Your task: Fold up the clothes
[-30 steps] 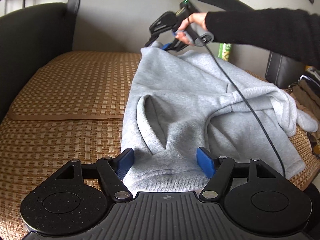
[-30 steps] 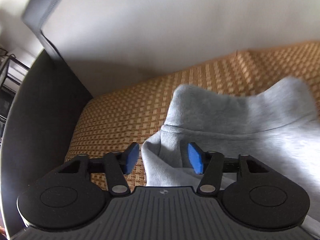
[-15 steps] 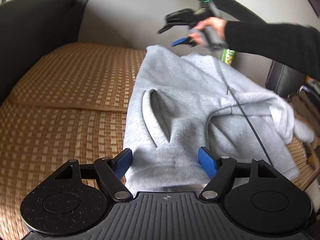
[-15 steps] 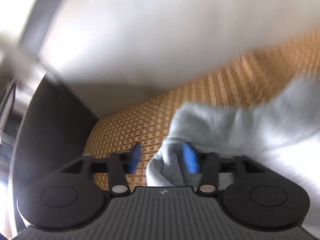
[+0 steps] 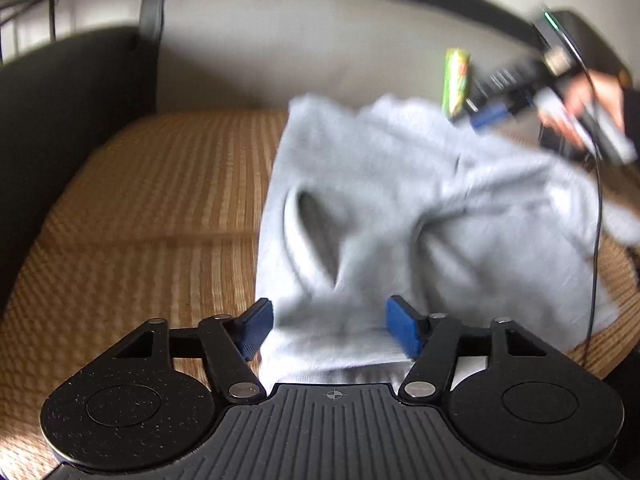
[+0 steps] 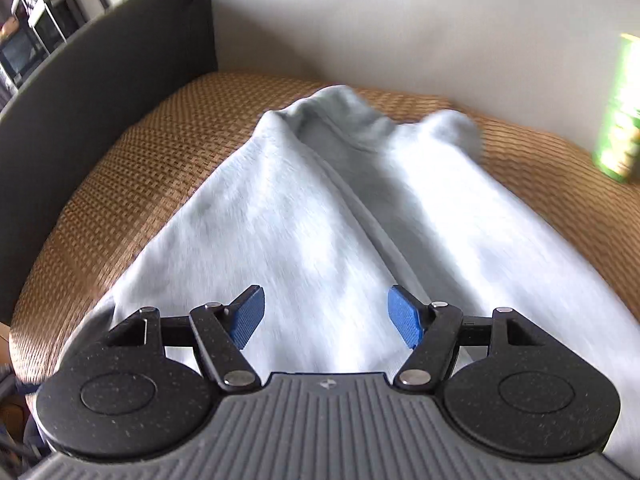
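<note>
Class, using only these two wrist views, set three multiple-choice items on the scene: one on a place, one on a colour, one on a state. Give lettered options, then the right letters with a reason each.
1. Where does the sweatshirt lie?
A. On a woven mat
B. On a tiled floor
C. On a glass shelf

2. What colour are the pads of the right tool?
A. Red
B. Blue
C. Yellow

3. How do the fingers of the right tool stand?
A. Shut on a sleeve
B. Shut on nothing
C. Apart, with nothing between them

Answers:
1 A: brown woven matting shows around the grey cloth in both views.
2 B: both pads are plainly blue.
3 C: a wide gap shows between the pads, and the cloth lies beyond them, not pinched.
</note>
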Tool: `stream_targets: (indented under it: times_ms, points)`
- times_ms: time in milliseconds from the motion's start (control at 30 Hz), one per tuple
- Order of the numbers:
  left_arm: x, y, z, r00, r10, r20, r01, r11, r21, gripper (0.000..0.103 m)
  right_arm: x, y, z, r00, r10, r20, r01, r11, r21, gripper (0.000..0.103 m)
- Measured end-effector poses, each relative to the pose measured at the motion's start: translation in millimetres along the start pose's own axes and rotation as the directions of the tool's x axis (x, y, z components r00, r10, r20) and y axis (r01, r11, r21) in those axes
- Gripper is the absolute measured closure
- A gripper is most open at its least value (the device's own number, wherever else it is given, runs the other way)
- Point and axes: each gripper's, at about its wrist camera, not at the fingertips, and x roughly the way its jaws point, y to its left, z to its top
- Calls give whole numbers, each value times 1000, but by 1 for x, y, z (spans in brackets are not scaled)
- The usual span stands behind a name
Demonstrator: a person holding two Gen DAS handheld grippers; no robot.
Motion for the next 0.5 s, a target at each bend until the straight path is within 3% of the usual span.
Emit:
stream_targets:
  times_ms: [100, 300, 400, 500]
  points:
    - [-7, -15, 12, 1000, -1, 23, 0, 998, 67, 27, -48, -22, -30, 998, -42, 54, 39, 997, 60, 30]
    - [16, -39, 16, 999, -3, -36, 7, 995, 101, 27, -109, -78, -69, 981, -177, 81, 160, 970, 181, 29]
    - [21, -47, 16, 999, 3, -47, 1, 995, 98, 27, -100, -88, -63, 990, -117, 76, 100, 976, 194, 29]
    - [26, -47, 14, 998, 16, -62, -11, 996, 94, 27, -66, -75, -34, 996, -60, 59, 51, 989, 141, 29]
